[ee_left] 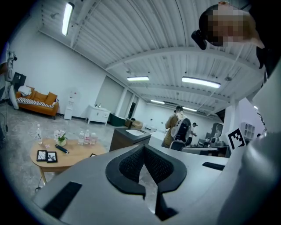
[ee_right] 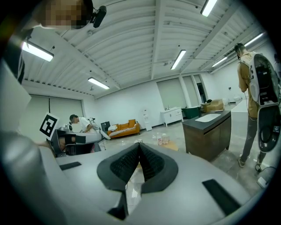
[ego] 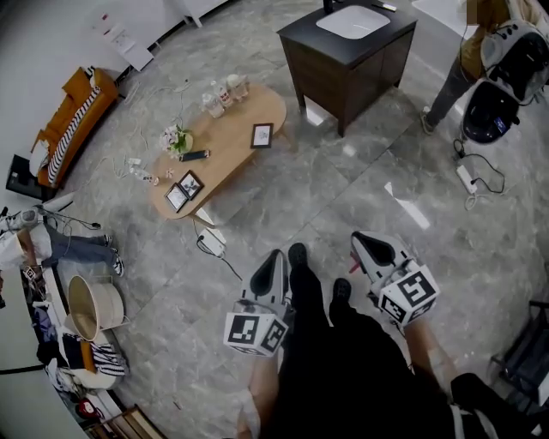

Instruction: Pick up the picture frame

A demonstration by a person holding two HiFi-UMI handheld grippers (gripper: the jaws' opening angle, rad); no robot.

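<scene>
Far at the left, by the wall, an orange sofa point(ego: 73, 120) with a striped cloth on it. Nearer, at the left edge, a seated person point(ego: 39, 244), and near to that a round pale basket point(ego: 93, 302) on the floor. To the right of these, an oval wooden table point(ego: 230, 141), well apart from both grippers and farther away than them. On its near left end two small frames point(ego: 183, 190) side by side; then flowers point(ego: 176, 139), a dark remote point(ego: 195, 155) and, at the far end, some bottles point(ego: 225, 93). At the right edge of the table, standing alone, the picture frame point(ego: 262, 135), dark-rimmed, touched by nothing. Near, over the grey stone floor point(ego: 343, 189), the left gripper point(ego: 276, 256), jaws closed together with nothing between them; picture frame far ahead of the tips and somewhat to the left. Just to the right, past dark trousers and shoes, the right gripper point(ego: 360, 241), jaws also pressed together and empty, pointing roughly toward the table, frame far ahead of it. Farther right, a dark cabinet point(ego: 343, 69) with a white basin point(ego: 352, 21) on top. At the far right, a standing person point(ego: 467, 60) carrying a backpack.
</scene>
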